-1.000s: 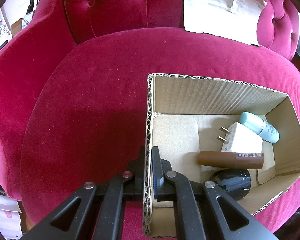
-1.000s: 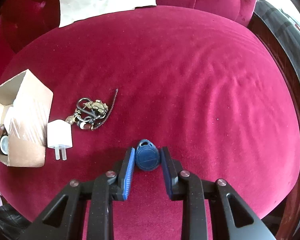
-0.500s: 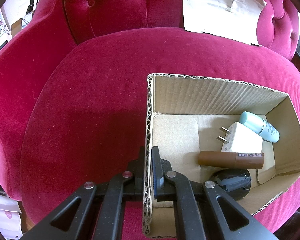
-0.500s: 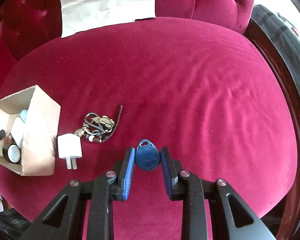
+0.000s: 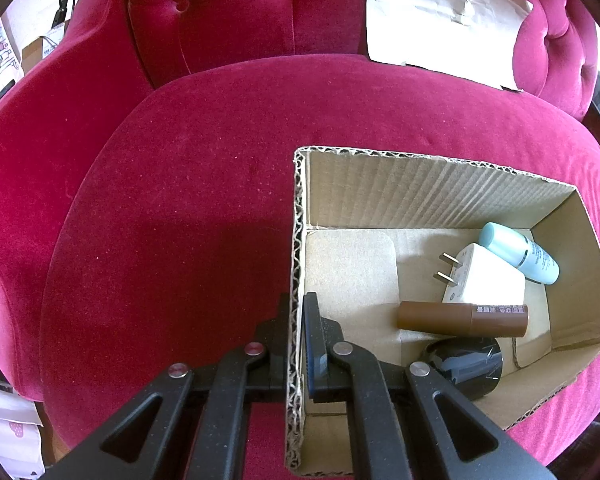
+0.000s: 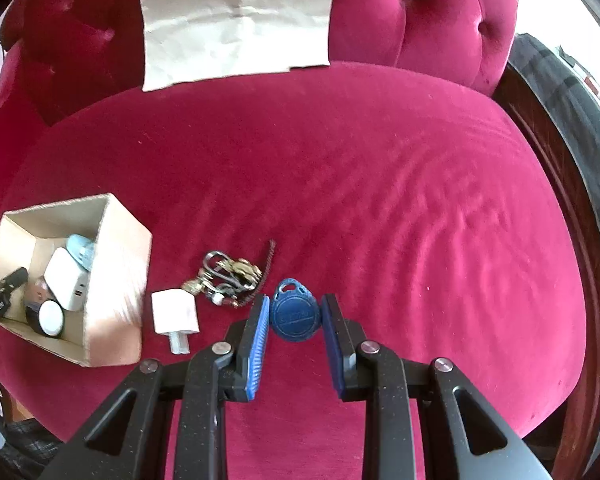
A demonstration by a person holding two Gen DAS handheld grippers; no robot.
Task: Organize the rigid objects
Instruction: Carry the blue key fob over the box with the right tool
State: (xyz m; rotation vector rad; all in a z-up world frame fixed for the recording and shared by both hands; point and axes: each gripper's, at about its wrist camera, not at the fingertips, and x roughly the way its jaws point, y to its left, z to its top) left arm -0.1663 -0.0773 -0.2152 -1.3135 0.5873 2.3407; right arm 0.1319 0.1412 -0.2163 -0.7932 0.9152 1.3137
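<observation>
A red velvet seat (image 6: pixel 380 184) carries everything. At its far edge a creased paper sheet (image 6: pixel 236 20) leans on the tufted backrest (image 6: pixel 440 12). On the left stands an open cardboard box (image 6: pixel 116 264). Just right of the box lies a white charger (image 6: pixel 175 312), prongs toward the near side, and beside that a bunch of keys (image 6: pixel 228 278) with a short chain. Both lie between the box and the right gripper (image 6: pixel 293 316).

The right gripper grips a blue fob (image 6: pixel 294 312), teardrop-shaped with a loop at its far end, clamped flat between the blue pads (image 6: pixel 258 332) above the seat.

The left gripper (image 5: pixel 296 312) is closed on the box's left wall (image 5: pixel 294 240), one finger outside, one inside. In the box lie a second white charger (image 5: pixel 484 276), a pale blue bottle (image 5: pixel 520 252) touching it on the far right, a brown tube (image 5: pixel 460 318) across the charger's near edge, and a black round thing (image 5: pixel 464 364) nearest.
</observation>
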